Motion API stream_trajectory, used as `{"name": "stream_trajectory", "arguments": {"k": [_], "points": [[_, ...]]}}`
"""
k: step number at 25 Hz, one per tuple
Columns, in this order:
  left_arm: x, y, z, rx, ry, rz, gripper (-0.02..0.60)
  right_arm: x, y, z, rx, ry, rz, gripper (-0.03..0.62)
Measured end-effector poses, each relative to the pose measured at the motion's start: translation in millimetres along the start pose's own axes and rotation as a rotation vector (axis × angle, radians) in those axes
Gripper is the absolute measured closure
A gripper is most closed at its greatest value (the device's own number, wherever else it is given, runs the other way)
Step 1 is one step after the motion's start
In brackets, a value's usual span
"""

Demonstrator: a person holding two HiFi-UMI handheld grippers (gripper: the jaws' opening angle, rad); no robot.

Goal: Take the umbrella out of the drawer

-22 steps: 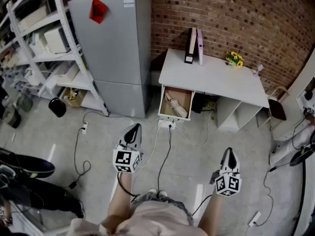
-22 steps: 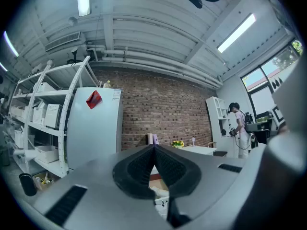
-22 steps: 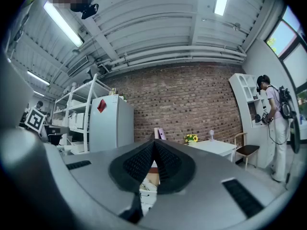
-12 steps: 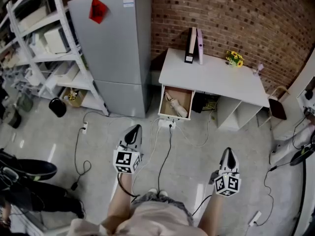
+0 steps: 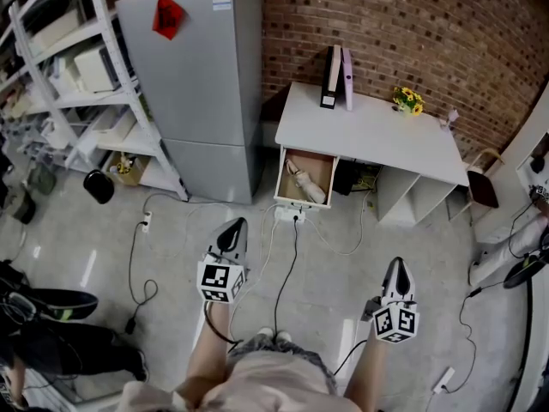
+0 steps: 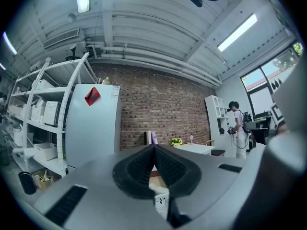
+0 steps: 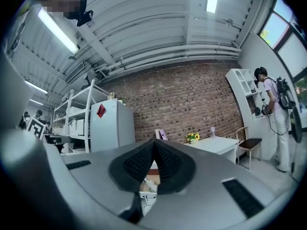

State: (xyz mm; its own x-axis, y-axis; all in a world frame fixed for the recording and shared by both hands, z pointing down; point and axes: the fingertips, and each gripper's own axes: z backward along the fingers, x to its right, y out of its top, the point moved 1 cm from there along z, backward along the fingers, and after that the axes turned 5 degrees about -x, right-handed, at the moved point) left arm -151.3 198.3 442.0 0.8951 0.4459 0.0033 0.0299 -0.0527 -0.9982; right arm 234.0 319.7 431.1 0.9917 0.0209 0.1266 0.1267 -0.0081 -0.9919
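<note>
A pale folded umbrella [image 5: 306,184] lies in the open wooden drawer [image 5: 322,166] under the left end of the white desk [image 5: 377,136], across the room in the head view. My left gripper [image 5: 234,225] is held level well short of the drawer, jaws shut with nothing between them. To its right my right gripper [image 5: 399,265] is also level and shut on nothing. In the left gripper view the shut fingertips [image 6: 154,146] hide most of the drawer. Past the shut fingertips [image 7: 154,141] in the right gripper view, a bit of the umbrella [image 7: 148,182] shows.
A grey fridge [image 5: 202,75] stands left of the desk, with white shelving [image 5: 77,84] further left. Binders [image 5: 336,79] and yellow flowers [image 5: 408,102] sit on the desk. Cables and a power strip [image 5: 290,216] lie on the floor. A person [image 7: 274,111] stands at right.
Both grippers have stayed where they were. A dark shoe at the left edge of the head view has drifted down and back.
</note>
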Motion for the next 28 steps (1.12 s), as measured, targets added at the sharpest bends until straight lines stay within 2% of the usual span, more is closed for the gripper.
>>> {"name": "stream_trajectory", "arguments": {"k": [8, 10, 12, 14, 15, 20, 28], "points": [[-5, 3, -5, 0.002, -0.003, -0.004, 0.557, -8, -3, -10, -0.016, 0.049, -0.012, 0.58], [-6, 2, -5, 0.002, -0.005, -0.004, 0.557, -14, -2, -12, -0.013, 0.082, -0.022, 0.504], [-8, 0, -4, 0.0, -0.004, -0.004, 0.557, -19, 0, -14, 0.002, 0.104, -0.032, 0.37], [-11, 0, -3, -0.002, -0.003, -0.002, 0.557, -24, 7, -14, 0.046, 0.112, -0.044, 0.206], [-12, 0, -4, -0.003, -0.002, 0.001, 0.557, -26, 10, -14, 0.068, 0.115, -0.047, 0.161], [-21, 4, -6, -0.005, 0.0, 0.014, 0.557, -37, 23, -19, 0.091, 0.129, -0.028, 0.086], [-39, 0, -6, 0.011, -0.017, 0.023, 0.557, -60, 17, -24, 0.085, 0.124, 0.009, 0.059]]}}
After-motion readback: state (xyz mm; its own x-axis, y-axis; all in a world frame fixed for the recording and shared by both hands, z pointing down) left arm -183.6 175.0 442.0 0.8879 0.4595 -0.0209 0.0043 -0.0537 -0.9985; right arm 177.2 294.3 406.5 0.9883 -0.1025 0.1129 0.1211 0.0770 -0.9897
